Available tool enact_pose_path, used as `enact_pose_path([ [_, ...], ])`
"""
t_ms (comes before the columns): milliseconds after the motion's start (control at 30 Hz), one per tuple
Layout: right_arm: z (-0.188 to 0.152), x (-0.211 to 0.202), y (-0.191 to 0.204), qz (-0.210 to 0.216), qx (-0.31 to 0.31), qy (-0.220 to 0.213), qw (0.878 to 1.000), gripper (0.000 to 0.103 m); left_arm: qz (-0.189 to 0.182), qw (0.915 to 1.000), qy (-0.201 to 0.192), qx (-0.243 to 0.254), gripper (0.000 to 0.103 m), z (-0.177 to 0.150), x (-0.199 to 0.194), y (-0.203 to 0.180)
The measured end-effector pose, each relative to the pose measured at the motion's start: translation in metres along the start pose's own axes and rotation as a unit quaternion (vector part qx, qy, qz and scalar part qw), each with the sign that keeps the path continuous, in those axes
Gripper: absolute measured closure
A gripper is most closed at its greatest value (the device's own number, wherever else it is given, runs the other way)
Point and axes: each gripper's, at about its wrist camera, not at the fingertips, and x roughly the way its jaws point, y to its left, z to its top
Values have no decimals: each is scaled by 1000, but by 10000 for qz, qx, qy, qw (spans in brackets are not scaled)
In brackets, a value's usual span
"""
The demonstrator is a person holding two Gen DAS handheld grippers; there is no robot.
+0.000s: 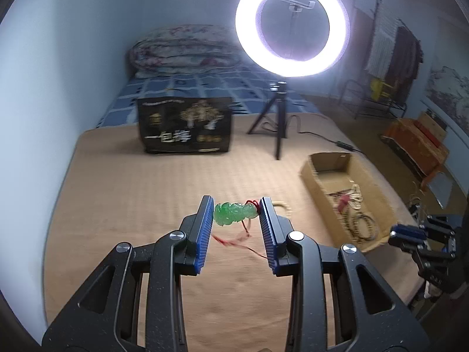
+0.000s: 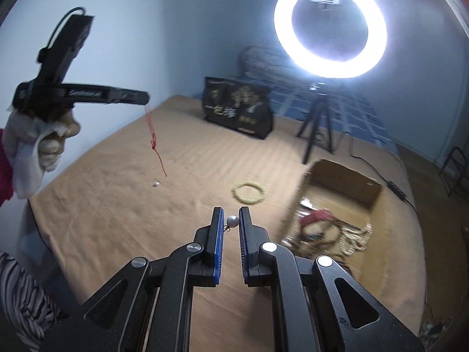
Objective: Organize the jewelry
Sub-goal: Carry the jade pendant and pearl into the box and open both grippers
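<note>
Pearl earring (image 2: pixel 233 221) only in right gripper's (image 2: pixel 231 220) view

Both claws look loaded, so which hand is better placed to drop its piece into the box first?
Probably the right: its claw holds a pearl beside the box.

Green jade pendant (image 1: pixel 233 213), pearl earring (image 2: pixel 232 221), both gripper-held.

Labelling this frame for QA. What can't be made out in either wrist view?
- Cardboard box contents: right wrist view, motion blur; only a tangle of beads and something red.
- Same contents, left wrist view: small, blurred.
- Green pendant carving: left wrist view, too small.
- Pearl fitting: right wrist view, tiny, partly behind a pad.
- Loose white bead: too small to identify.
</note>
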Motion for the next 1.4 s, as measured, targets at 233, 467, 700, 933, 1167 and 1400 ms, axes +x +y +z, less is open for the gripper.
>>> enact_pose_path([
  [233, -11, -28, -41, -294, 394, -39, 9988, 94, -354, 9992, 22, 168, 71, 2, 3, -51],
  [467, -19, -42, -81, -509, 781, -66, 9956, 94, -643, 9975, 126, 246, 71, 3, 18, -94],
  [700, -20, -35, -118, -709, 1011, -46, 9923, 94, -813, 9955, 194, 447, 71, 7, 38, -132],
  [933, -15, -14, -148, -715, 1248, 19, 9896, 94, -924, 9940, 227, 539, 71, 18, 61, -160],
  [1167, -5, 14, -167, -701, 1326, 123, 9886, 94, -979, 9926, 351, 632, 71, 20, 90, -180],
  [1400, 2, 49, -185, -674, 1473, 251, 9865, 94, -996, 9906, 496, 796, 71, 13, 118, -198],
])
